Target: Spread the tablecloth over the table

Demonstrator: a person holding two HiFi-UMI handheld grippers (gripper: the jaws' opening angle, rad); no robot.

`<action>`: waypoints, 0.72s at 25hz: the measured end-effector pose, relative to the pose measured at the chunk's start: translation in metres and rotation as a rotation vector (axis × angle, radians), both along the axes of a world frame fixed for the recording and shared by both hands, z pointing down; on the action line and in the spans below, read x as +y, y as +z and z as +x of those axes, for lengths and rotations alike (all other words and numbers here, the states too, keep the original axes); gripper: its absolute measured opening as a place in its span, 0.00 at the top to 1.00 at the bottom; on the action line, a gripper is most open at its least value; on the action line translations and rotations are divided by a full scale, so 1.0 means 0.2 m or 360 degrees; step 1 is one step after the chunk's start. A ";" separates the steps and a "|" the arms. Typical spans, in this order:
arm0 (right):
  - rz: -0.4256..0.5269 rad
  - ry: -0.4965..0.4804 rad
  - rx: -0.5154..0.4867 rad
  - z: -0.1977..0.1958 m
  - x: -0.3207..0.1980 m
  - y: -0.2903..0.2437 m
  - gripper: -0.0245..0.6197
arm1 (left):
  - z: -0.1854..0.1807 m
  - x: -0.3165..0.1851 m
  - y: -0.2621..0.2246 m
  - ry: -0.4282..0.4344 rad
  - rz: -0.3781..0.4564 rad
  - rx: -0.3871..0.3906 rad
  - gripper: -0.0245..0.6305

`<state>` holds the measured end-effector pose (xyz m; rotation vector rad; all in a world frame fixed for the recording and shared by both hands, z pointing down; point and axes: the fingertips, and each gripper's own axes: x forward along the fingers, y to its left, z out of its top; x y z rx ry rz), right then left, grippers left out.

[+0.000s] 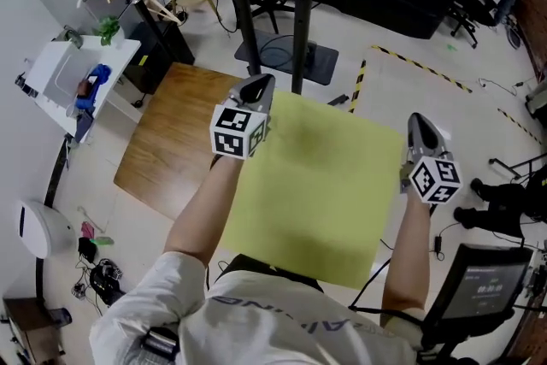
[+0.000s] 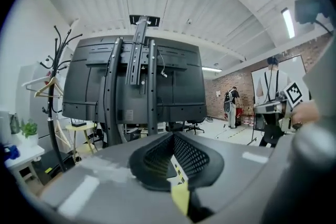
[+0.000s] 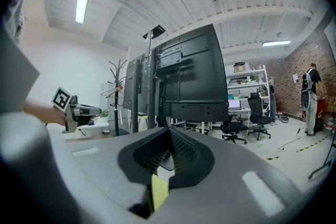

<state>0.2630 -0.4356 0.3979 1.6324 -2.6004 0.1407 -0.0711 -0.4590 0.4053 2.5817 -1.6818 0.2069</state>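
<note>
A yellow-green tablecloth (image 1: 316, 192) hangs stretched between my two grippers, lifted above the wooden table (image 1: 167, 150), and it covers the table's right part. My left gripper (image 1: 259, 87) is shut on the cloth's far left corner. My right gripper (image 1: 421, 126) is shut on the far right corner. In the left gripper view the closed jaws (image 2: 176, 165) pinch a yellow scrap of cloth (image 2: 180, 198). The right gripper view shows the same: the jaws (image 3: 169, 157) meet on a yellow corner (image 3: 159, 191). Both grippers point about level at the room.
Black stand poles (image 1: 299, 13) rise just beyond the table's far edge, carrying a large dark screen (image 2: 134, 78). A white side table (image 1: 73, 77) with small items stands at the left, near a coat rack (image 2: 52, 92). A monitor (image 1: 483, 286) sits at the lower right. Striped floor tape (image 1: 359, 85) runs on the floor.
</note>
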 end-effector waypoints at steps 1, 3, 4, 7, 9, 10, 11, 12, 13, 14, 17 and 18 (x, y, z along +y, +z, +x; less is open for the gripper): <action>0.0017 0.0014 -0.0001 0.00 0.05 -0.03 0.95 | 0.00 0.05 -0.03 -0.0002 0.0011 0.0013 0.95; 0.0037 0.0045 0.0006 0.00 0.15 -0.04 0.95 | 0.00 0.16 -0.07 0.0003 0.0035 0.0033 0.95; 0.0035 0.0059 0.0008 -0.01 0.21 -0.04 0.95 | 0.00 0.21 -0.07 0.0012 0.0039 0.0040 0.95; 0.0012 0.0085 -0.0004 -0.07 0.40 0.01 0.95 | -0.03 0.37 -0.04 0.0043 0.0035 0.0065 0.95; 0.0009 0.0102 -0.0006 -0.10 0.52 0.01 0.95 | -0.04 0.46 -0.04 0.0063 0.0039 0.0082 0.95; 0.0012 0.0116 -0.0007 -0.11 0.59 0.00 0.95 | -0.05 0.51 -0.04 0.0075 0.0045 0.0085 0.95; 0.0020 0.0131 -0.0010 -0.13 0.66 -0.02 0.95 | -0.06 0.56 -0.05 0.0085 0.0055 0.0086 0.95; 0.0032 0.0148 -0.0008 -0.15 0.72 -0.04 0.95 | -0.08 0.61 -0.07 0.0093 0.0067 0.0091 0.95; 0.0043 0.0164 0.0002 -0.17 0.79 -0.06 0.95 | -0.12 0.67 -0.09 0.0102 0.0078 0.0102 0.95; 0.0050 0.0179 0.0017 -0.20 0.86 -0.07 0.95 | -0.16 0.73 -0.11 0.0111 0.0084 0.0111 0.95; 0.0063 0.0217 0.0034 -0.29 1.07 -0.11 0.95 | -0.28 0.92 -0.11 0.0132 0.0081 0.0103 0.95; 0.0070 0.0230 0.0034 -0.31 1.13 -0.12 0.95 | -0.31 0.97 -0.12 0.0135 0.0082 0.0101 0.95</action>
